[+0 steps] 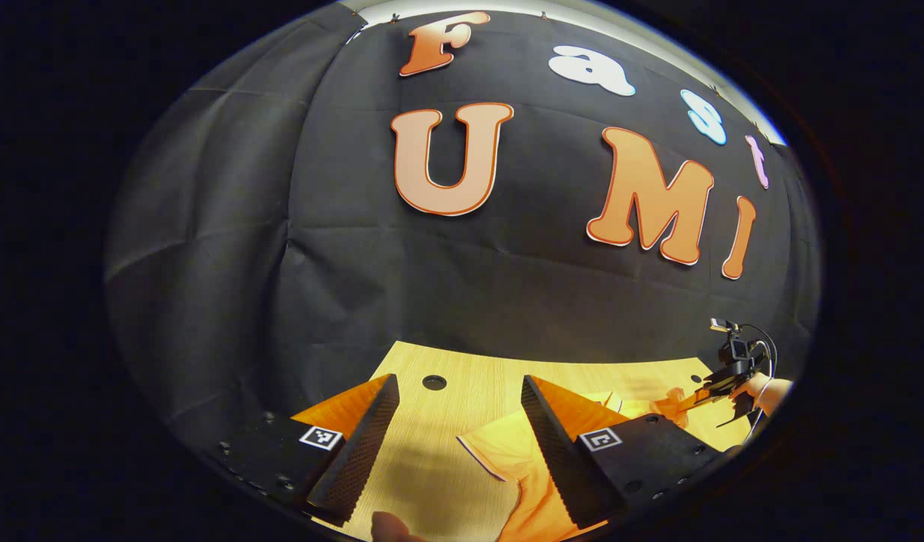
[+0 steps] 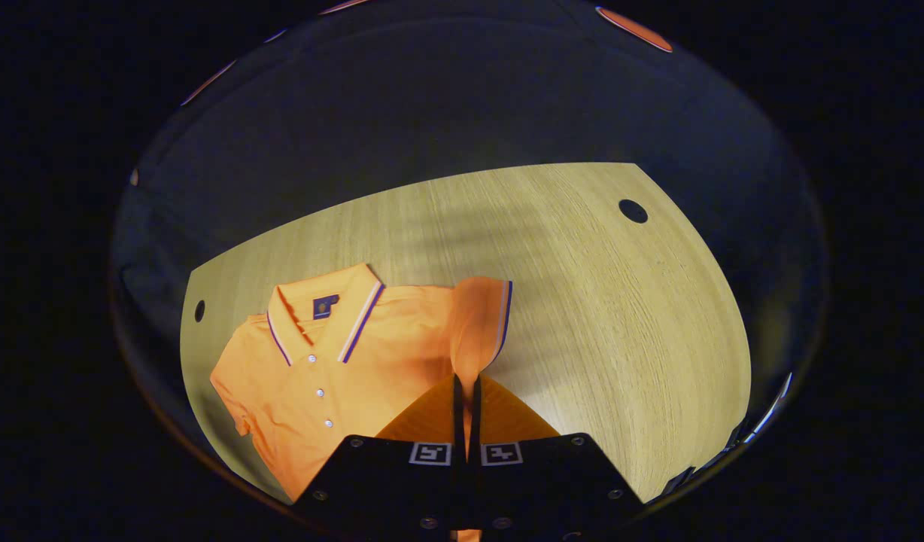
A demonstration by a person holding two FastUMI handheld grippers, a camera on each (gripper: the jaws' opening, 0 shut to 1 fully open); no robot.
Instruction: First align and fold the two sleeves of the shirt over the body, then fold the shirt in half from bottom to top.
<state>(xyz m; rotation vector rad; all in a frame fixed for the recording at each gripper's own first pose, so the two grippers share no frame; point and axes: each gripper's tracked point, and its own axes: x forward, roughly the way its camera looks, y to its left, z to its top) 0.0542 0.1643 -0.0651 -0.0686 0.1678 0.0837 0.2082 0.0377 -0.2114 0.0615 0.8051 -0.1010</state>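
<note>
where wooden table (image 2: 597, 301) meets black cloth wall (image 1: 229, 263) — right gripper (image 2: 466, 391) pinching sleeve (image 2: 481, 324), left gripper (image 1: 458, 421) wide

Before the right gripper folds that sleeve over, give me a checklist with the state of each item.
1. Right gripper shut on the sleeve: ok, both fingers pinch the cloth.
2. Sleeve lifted off the table: ok, it stands up from the fingers.
3. Shirt body flat, collar up: ok, buttons face up.
4. Left gripper free: ok, open, nothing between its fingers.
5. Left gripper clear of the fold path: cannot tell; it hangs over the shirt's edge.
6. Other sleeve folded: not ok, it lies out flat.
</note>
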